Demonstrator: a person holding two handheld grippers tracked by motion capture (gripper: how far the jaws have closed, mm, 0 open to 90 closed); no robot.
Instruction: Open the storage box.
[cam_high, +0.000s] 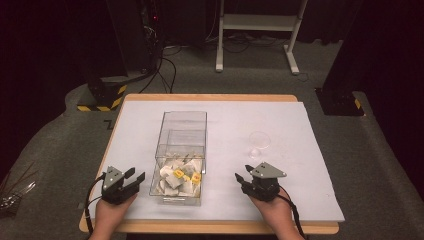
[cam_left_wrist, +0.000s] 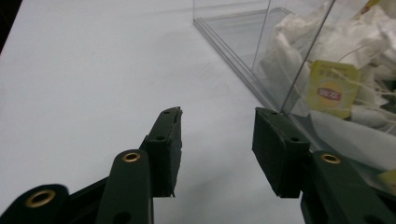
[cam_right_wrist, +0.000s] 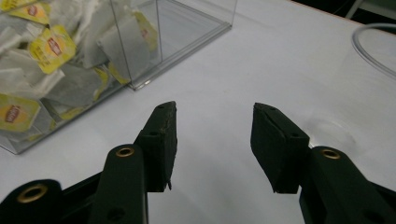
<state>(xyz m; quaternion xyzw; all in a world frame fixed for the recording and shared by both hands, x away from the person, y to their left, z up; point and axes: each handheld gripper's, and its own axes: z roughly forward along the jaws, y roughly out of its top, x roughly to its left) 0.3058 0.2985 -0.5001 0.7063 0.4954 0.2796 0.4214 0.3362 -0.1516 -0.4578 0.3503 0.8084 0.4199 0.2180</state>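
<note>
A clear plastic box (cam_high: 182, 131) stands mid-table, its near compartment packed with white tea bags bearing yellow tags (cam_high: 181, 178). My left gripper (cam_high: 135, 176) sits just left of the box's near end, jaws apart with nothing between them. In the left gripper view that same gripper (cam_left_wrist: 217, 133) points along the box wall (cam_left_wrist: 243, 70), beside a yellow tag (cam_left_wrist: 332, 88). My right gripper (cam_high: 242, 173) rests to the right of the box, also open and empty. The right gripper view shows this gripper (cam_right_wrist: 215, 126) over bare tabletop, with the box of tea bags (cam_right_wrist: 60, 70) at upper left.
A clear glass cup (cam_high: 260, 141) stands on the white tabletop (cam_high: 300, 165) beyond my right gripper; its rim (cam_right_wrist: 373, 51) appears at the right gripper view's upper right. The table's wooden edge (cam_high: 210, 227) runs close under both hands. A white stand and dark equipment sit on the floor behind.
</note>
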